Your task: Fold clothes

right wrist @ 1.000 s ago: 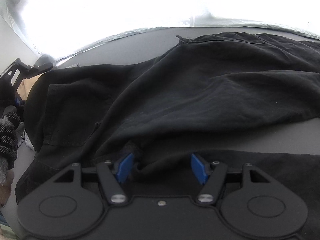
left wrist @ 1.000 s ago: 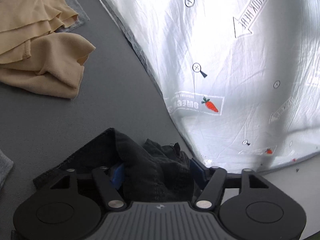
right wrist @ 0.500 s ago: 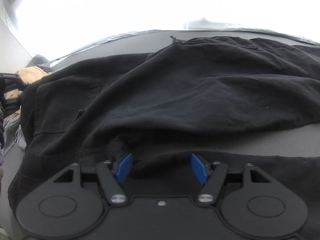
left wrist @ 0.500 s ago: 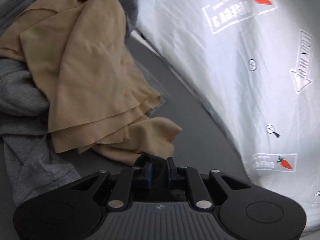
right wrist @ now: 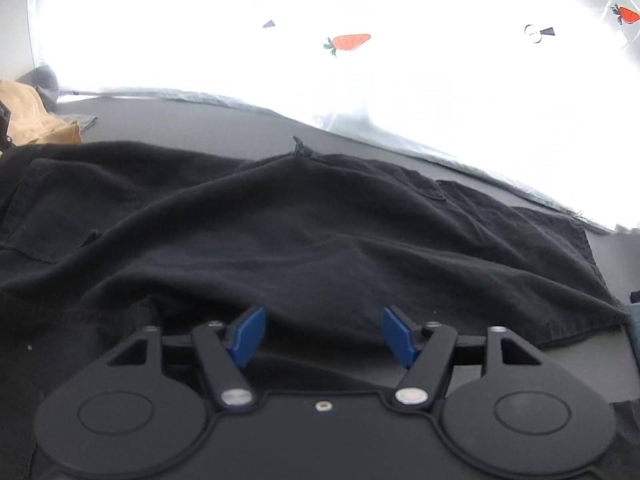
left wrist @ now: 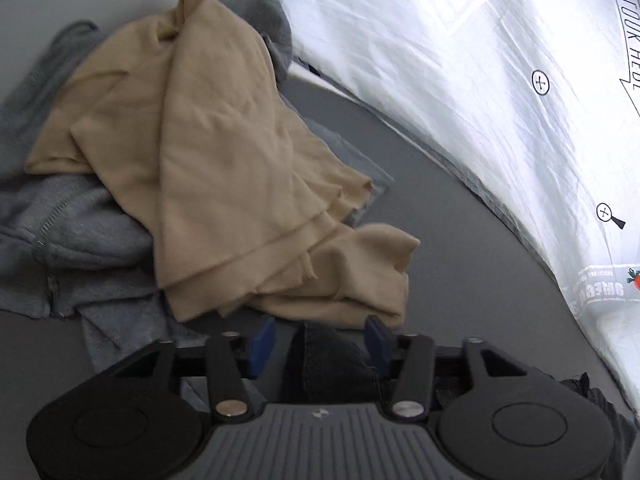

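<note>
A pair of black trousers [right wrist: 304, 240] lies spread across the grey table in the right wrist view. My right gripper [right wrist: 324, 336] is open, its blue pads [right wrist: 248, 334] wide apart over the near edge of the cloth, gripping nothing. My left gripper [left wrist: 318, 342] is open too. A dark corner of the black trousers [left wrist: 324, 360] lies between its blue pads [left wrist: 262, 340] without being pinched.
A heap of beige cloth [left wrist: 224, 168] on grey garments [left wrist: 72, 216] lies ahead and left of my left gripper. The beige cloth also shows at the far left in the right wrist view [right wrist: 28, 120]. A white carrot-print plastic sheet [left wrist: 500, 112] borders the table [left wrist: 460, 264].
My left gripper was shut on the black cloth half a second ago and has now opened. The right gripper has drawn back a little, and the trousers lie flatter.
</note>
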`<state>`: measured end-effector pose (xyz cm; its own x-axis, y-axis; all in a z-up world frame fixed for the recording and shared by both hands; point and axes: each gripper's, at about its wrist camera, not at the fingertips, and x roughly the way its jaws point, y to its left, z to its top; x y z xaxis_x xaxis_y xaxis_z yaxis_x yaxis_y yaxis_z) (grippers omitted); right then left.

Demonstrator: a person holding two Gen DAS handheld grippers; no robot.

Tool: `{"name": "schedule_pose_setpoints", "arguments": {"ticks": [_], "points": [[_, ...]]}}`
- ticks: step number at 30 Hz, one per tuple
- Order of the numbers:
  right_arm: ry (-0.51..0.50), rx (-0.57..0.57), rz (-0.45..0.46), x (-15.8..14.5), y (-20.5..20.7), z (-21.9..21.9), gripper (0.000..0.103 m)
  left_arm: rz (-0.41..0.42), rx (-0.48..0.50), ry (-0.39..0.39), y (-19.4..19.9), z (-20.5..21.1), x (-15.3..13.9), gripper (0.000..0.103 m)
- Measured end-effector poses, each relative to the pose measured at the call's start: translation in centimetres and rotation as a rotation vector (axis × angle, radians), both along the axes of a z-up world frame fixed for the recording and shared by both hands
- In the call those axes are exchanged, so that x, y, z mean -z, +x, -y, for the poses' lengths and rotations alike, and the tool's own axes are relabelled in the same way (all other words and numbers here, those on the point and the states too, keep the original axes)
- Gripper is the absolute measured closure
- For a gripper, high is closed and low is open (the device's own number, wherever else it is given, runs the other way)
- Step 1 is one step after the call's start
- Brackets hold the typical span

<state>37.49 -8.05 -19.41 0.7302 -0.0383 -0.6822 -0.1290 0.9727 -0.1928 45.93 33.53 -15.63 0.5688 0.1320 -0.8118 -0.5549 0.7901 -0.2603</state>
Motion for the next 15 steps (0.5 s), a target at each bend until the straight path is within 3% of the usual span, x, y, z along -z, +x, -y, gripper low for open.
{"name": "schedule_pose_setpoints", "arguments": {"ticks": [1, 3, 6, 9, 12, 15], "points": [[0.011, -0.006, 0.012, -0.2, 0.3, 0.1, 0.053, 0.033, -0.021, 0.059, -0.8, -0.1, -1.1, 0.016], [0.021, -0.015, 0.018, -0.3, 1.1, 0.1, 0.079, 0.087, -0.015, 0.098, -1.8, -0.4, -2.8, 0.016], [0.034, -0.043, 0.008, 0.2, 2.7, -0.5, 0.079, 0.169, 0.128, 0.067, -2.4, 1.1, -4.3, 0.017], [0.042, -0.049, -0.039, 1.5, 4.1, -1.2, 0.079, 0.213, 0.374, 0.013, -2.2, 5.6, -3.7, 0.018], [0.028, -0.030, -0.086, 3.1, 5.0, -1.5, 0.079, 0.170, 0.553, 0.020, -2.2, 10.2, -1.4, 0.026], [0.004, 0.004, -0.099, 4.2, 4.6, -0.7, 0.073, 0.065, 0.551, 0.074, -1.0, 11.8, 2.2, 0.040]]}}
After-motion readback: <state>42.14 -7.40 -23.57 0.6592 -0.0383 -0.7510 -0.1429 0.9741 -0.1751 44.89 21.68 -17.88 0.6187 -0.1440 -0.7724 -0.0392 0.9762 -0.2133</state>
